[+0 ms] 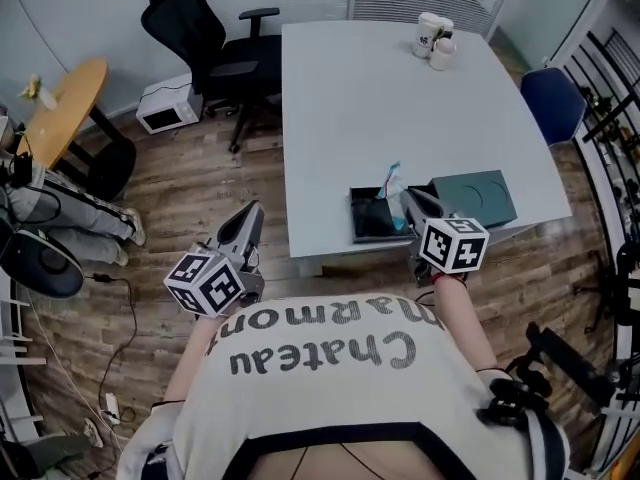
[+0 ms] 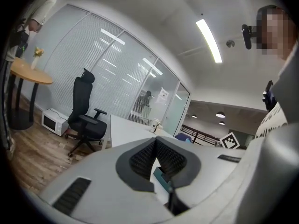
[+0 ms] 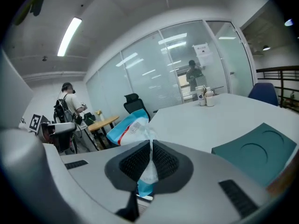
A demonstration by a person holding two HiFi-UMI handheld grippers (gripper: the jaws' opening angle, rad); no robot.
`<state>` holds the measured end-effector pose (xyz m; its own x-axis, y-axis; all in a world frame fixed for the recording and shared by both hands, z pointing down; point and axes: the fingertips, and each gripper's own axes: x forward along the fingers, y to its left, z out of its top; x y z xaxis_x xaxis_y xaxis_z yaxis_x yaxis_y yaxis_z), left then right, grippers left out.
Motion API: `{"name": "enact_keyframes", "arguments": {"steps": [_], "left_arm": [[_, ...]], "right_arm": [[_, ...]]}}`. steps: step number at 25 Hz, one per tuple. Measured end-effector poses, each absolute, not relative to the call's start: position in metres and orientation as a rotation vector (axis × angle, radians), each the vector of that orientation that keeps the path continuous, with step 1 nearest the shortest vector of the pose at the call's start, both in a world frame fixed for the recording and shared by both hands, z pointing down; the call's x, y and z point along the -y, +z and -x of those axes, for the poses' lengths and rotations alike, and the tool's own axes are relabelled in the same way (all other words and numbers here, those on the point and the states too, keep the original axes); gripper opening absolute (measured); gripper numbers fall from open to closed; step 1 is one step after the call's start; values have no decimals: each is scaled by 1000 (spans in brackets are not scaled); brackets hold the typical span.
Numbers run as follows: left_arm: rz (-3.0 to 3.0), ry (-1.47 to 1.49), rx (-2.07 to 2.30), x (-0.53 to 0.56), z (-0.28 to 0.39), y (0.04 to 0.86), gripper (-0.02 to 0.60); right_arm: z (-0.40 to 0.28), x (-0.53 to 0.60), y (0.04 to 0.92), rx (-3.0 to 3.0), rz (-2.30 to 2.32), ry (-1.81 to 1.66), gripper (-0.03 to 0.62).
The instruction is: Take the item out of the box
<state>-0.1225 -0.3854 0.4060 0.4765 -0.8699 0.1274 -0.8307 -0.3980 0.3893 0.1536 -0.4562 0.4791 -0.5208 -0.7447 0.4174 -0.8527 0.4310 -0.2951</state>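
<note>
**Right tongs clamped on one blue-and-white packet over the open box**

The right tongs (image 3: 150, 146) pinched the packet (image 3: 131, 127) by its lower part, and the packet's red-striped top stood up above the pads. Its print was too small to read. From the head view the packet (image 1: 392, 180) rose just over the right rim of the one dark box (image 1: 354, 218). One teal lid (image 1: 478, 198) lay touching the box on the right, both at the desk's (image 1: 370, 98) near edge. Broad bare desk ran from them to a small cluster of cups (image 1: 434, 40) at the far end. The left tongs (image 1: 250, 213) hung off the desk's left side over the wood floor, pads together on nothing. The person's shirt read "Chateau Marmont".
</note>
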Motion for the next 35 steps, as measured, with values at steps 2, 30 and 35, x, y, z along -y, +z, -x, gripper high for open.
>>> {"name": "enact_keyframes", "arguments": {"steps": [2, 30, 35], "left_arm": [[-2340, -139, 1395, 381, 124, 405, -3], [-2469, -86, 1112, 257, 184, 414, -4], [-2471, -75, 1077, 243, 182, 419, -4]], "right_arm": [[-152, 446, 474, 2460, -1423, 687, 14], [-113, 256, 446, 2386, -1819, 602, 14], [-108, 236, 451, 2367, -1806, 612, 14]]}}
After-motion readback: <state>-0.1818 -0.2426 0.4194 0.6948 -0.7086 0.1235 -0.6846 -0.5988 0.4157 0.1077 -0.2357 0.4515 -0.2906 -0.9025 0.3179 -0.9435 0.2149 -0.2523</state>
